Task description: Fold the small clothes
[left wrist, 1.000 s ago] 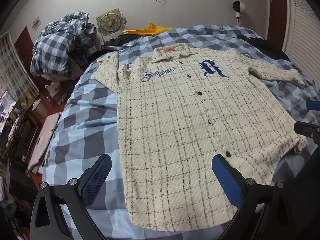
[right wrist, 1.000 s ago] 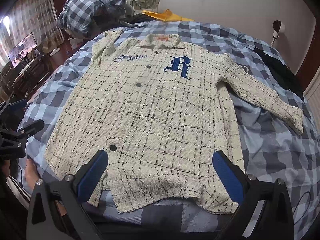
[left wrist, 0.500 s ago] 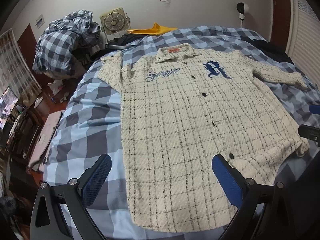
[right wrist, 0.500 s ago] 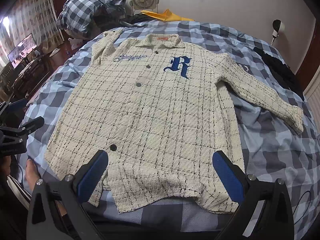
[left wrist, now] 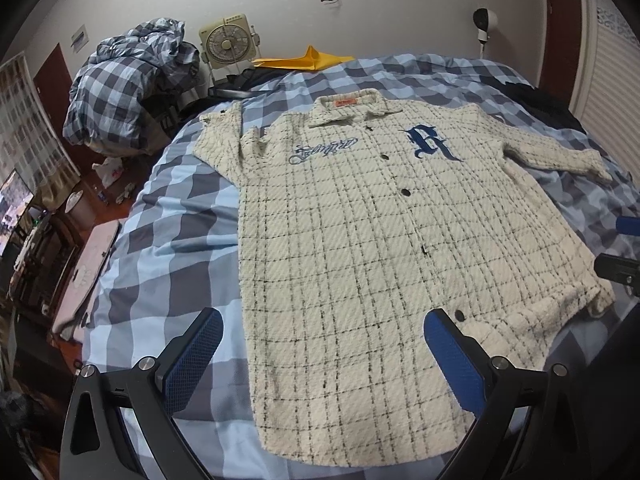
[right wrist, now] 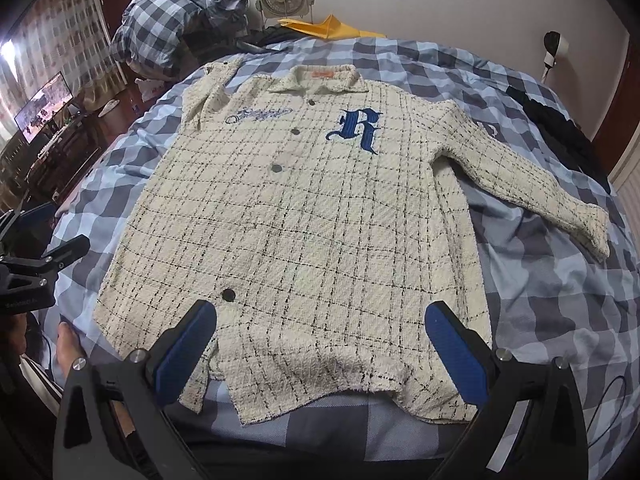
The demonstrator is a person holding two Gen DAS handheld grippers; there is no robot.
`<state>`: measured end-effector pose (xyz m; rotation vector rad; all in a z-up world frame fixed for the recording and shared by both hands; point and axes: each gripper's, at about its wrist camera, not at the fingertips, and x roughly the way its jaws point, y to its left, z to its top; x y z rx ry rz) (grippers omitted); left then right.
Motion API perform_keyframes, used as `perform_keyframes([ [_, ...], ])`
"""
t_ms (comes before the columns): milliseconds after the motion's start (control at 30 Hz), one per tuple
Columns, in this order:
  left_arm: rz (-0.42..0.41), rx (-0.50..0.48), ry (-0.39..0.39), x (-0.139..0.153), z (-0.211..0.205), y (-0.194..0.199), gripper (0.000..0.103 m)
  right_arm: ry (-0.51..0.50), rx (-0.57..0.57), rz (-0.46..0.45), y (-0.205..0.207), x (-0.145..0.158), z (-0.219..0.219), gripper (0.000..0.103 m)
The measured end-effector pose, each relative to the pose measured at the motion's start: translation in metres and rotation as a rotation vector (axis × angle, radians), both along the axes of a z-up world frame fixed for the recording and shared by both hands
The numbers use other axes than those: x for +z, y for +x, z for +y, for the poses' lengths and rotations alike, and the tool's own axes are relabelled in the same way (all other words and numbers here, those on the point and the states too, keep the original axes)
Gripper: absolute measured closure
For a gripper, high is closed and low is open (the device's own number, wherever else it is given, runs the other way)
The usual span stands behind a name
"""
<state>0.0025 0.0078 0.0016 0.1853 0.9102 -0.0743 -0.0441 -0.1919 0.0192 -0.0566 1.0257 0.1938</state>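
Note:
A cream checked shirt (left wrist: 360, 240) (right wrist: 312, 224) with a blue letter R lies flat and buttoned, front up, on the blue checked bed. Its right sleeve (right wrist: 540, 196) stretches out sideways; the left sleeve (left wrist: 218, 136) is folded up near the collar. My left gripper (left wrist: 324, 356) hovers open above the hem's left part, nothing between its blue pads. My right gripper (right wrist: 320, 344) hangs open over the hem's right part, also empty. The left gripper (right wrist: 44, 256) shows at the left edge of the right wrist view. The right gripper shows at the right edge of the left wrist view, too cut off to place.
A crumpled checked duvet (left wrist: 132, 88) is piled at the bed's far left corner, beside a small fan (left wrist: 228, 46) and a yellow cloth (left wrist: 308, 60). Dark clothing (right wrist: 560, 124) lies at the far right of the bed. Furniture and a screen (right wrist: 42, 106) stand left of the bed.
The left gripper has drifted slightly left, so the shirt sits further right in its view. The right gripper has hardly moved. Both stay open.

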Motion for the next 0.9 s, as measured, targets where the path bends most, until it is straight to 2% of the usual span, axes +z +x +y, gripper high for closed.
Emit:
perform_keyframes([
  [167, 0.004, -0.002, -0.013, 0.001, 0.001, 0.0, 0.001, 0.035, -0.001, 0.037, 0.003, 0.003, -0.005, 0.001],
  [300, 0.006, -0.004, -0.022, 0.001, 0.003, 0.0, 0.001, 0.097, -0.056, 0.025, 0.007, 0.018, -0.025, 0.001],
  [467, 0.011, 0.003, -0.026, 0.0, 0.005, 0.001, 0.001, 0.084, -0.12, 0.016, 0.017, 0.037, -0.062, 0.001],
  [567, 0.023, 0.002, -0.032, -0.002, 0.006, 0.002, 0.001, 0.123, -0.208, 0.018, 0.022, 0.044, -0.104, 0.001],
  [733, 0.03, 0.009, -0.033, -0.003, 0.009, 0.006, 0.001, 0.199, -0.372, 0.063, 0.027, 0.036, -0.176, 0.001],
  [900, 0.051, 0.034, -0.04, -0.007, 0.015, 0.011, 0.001, 0.168, -0.537, 0.11, 0.042, 0.018, -0.253, 0.001],
])
